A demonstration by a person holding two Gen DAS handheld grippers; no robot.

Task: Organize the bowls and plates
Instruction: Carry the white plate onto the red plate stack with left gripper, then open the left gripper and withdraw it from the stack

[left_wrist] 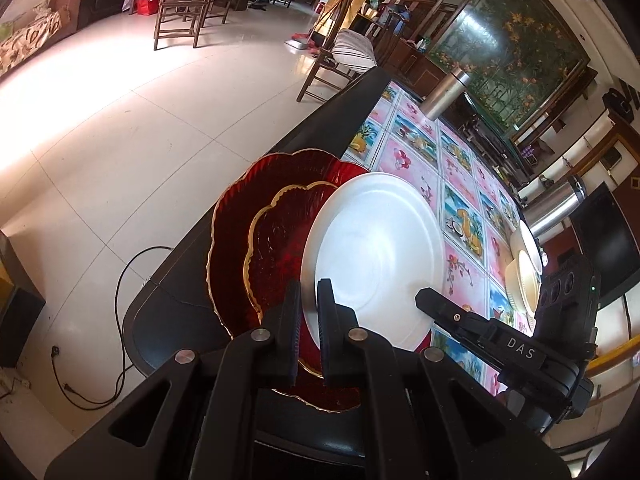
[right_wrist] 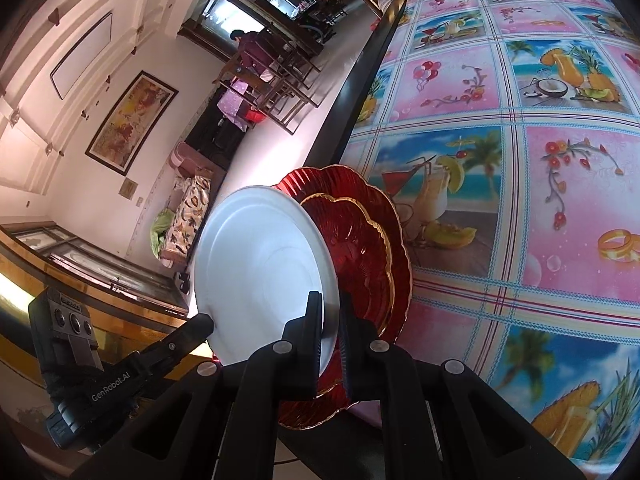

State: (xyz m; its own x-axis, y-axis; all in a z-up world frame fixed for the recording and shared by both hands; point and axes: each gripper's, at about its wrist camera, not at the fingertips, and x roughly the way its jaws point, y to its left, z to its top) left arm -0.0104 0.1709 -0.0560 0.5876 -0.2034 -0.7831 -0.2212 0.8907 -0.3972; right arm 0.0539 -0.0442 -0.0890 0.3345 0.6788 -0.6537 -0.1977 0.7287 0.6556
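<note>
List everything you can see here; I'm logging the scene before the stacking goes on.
White plate: one, white, tilted over the red plates, pinched at its rim by both claws.
Small red plate: one, red glass with gold scalloped rim, on the large one.
Large red plate: one, red with gold rim, at the table's edge.
Cream dishes: a stack, count unclear, far side of the tablecloth.
Steel flasks: two, silver, on the table.
Tablecloth: one, pink and blue tropical prints.
Wooden chairs: several, brown, across the floor.
Left claw: black, shut on the white plate.
Right claw: black, shut on the white plate.
</note>
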